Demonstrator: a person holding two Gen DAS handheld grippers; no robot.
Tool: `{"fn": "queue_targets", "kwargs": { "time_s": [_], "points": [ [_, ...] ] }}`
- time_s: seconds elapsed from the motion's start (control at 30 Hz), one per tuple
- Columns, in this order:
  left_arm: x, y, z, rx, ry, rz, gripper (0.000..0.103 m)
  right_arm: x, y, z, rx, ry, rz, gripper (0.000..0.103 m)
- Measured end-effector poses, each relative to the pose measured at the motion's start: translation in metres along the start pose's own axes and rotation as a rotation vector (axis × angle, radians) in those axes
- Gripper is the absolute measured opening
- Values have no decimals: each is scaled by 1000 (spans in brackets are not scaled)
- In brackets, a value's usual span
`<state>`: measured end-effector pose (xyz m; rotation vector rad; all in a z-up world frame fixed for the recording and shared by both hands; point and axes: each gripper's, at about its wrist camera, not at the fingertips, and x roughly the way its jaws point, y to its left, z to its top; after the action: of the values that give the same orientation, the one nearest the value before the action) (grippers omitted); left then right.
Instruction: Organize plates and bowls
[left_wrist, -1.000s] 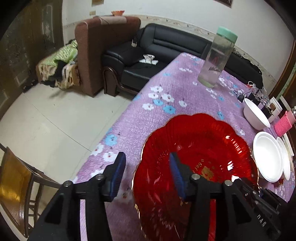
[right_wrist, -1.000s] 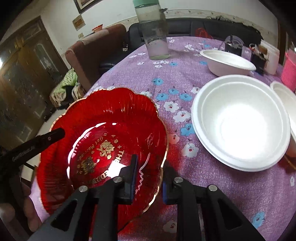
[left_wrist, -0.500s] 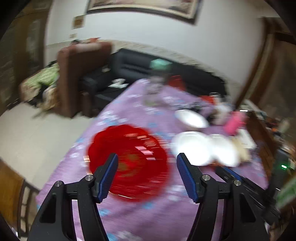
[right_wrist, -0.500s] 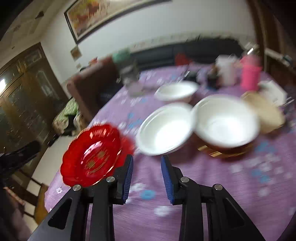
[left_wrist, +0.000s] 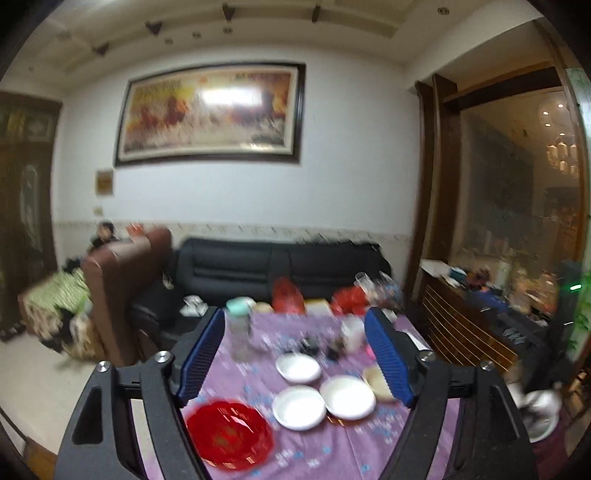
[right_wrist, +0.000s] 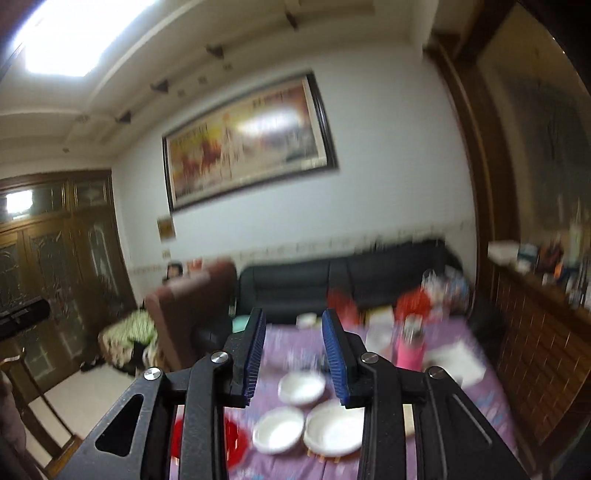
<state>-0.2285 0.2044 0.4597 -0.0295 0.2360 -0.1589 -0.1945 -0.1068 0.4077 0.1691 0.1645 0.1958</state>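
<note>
Above the table, left jaws: the left gripper (left_wrist: 295, 363) hangs high and well clear of the crockery, its blue pads spread wide with nothing between them.
Right jaws: the right gripper (right_wrist: 293, 354) is also raised and released, the gap narrower than the left's, nothing held.
Red plate: the red plate (left_wrist: 229, 440) lies flat on the purple flowered tablecloth (left_wrist: 351, 454) at the near left edge; scalloped, glossy, translucent, with a gold mark at its centre.
White bowls: two white bowls (left_wrist: 299, 407) (left_wrist: 348, 397) sit side by side just right of the red plate, close enough that I cannot tell whether their rims touch; the right one seems to rest on something brownish.
Third bowl: a smaller white bowl (left_wrist: 298, 367) stands behind them, apart.
Beyond: a clear bottle (left_wrist: 238, 332) and a pink cup (right_wrist: 409, 355) stand farther back; blur hides finer detail.
Step in hand: likely between grasps, both tools withdrawn, nothing stacked.
Next move: probably descend on one white bowl's rim, pinch the thin edge squarely, and lift level to nest it in its neighbour.
</note>
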Motion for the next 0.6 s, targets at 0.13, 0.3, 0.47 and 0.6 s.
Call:
{"fn": "queue_targets", "kwargs": {
  "time_s": [0.13, 0.3, 0.47, 0.6],
  "points": [
    [0, 6, 44, 9, -91, 158, 89, -21, 19, 62, -30, -101, -17, 66],
    [38, 23, 36, -19, -51, 133, 95, -3, 30, 50, -23, -36, 71, 71],
    [120, 35, -32, -55, 167, 33, 95, 66, 25, -40, 16, 188, 94, 71],
    [198, 38, -103, -91, 367, -36, 95, 127, 14, -132, 76, 377, 95, 71]
  ]
}}
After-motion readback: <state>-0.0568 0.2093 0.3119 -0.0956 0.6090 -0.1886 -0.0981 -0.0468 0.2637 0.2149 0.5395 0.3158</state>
